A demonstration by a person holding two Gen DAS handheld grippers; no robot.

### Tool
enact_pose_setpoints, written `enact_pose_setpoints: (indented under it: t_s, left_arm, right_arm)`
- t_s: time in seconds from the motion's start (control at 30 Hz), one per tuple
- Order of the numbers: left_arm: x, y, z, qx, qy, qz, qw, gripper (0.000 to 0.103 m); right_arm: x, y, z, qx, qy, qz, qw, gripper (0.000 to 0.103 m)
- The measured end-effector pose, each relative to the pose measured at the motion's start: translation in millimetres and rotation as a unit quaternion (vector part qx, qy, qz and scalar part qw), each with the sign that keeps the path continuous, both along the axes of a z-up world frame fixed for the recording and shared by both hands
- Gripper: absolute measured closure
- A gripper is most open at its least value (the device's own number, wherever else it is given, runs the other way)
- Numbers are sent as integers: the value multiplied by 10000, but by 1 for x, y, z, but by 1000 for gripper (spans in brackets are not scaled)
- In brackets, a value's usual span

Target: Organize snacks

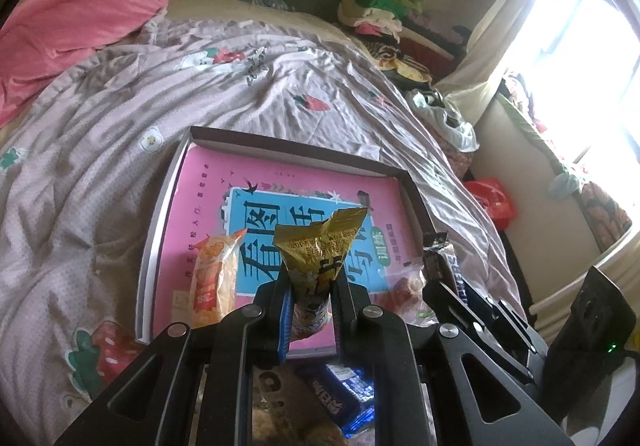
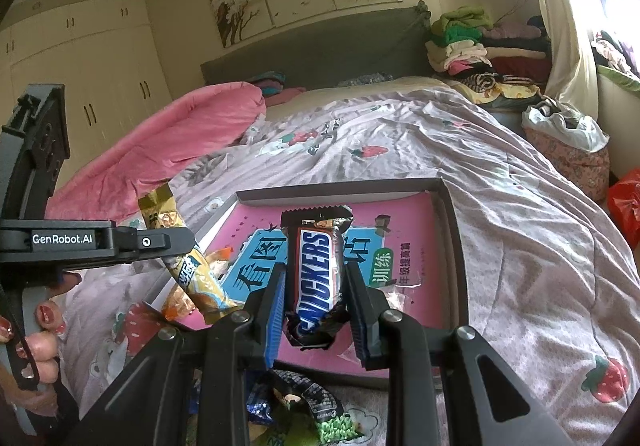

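My left gripper [image 1: 312,280] is shut on a gold snack packet [image 1: 320,242] that stands upright between its pads, above a shallow cardboard box [image 1: 160,206] lined with a pink book. My right gripper [image 2: 316,276] is shut on a Snickers bar [image 2: 318,262], also held over the box [image 2: 454,246]. An orange snack packet [image 1: 212,278] lies in the box's near left corner, and a clear-wrapped red snack [image 1: 404,286] lies near its right side. In the right wrist view the left gripper [image 2: 180,246] with the gold packet [image 2: 192,270] is at the left, beside the orange packet [image 2: 180,304].
The box rests on a bed with a strawberry-print quilt [image 1: 100,150]. Loose snacks, among them a blue packet [image 1: 348,398] and a green-black packet [image 2: 324,406], lie under the grippers. A pink duvet [image 2: 160,150] is heaped at the far left; a person's hand [image 2: 44,326] holds the left gripper.
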State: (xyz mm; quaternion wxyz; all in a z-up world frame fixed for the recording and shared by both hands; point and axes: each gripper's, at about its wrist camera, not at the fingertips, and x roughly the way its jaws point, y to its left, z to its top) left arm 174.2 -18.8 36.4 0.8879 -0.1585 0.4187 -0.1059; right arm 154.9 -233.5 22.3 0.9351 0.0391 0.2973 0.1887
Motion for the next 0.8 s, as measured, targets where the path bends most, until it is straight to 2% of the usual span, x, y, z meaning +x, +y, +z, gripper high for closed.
enact_pose_setpoints:
  t_s: [0.8]
  left_arm:
    - [10, -7, -14, 57, 205, -86, 9997, 87]
  right_arm:
    - [21, 11, -18, -174, 248, 144, 9994, 74]
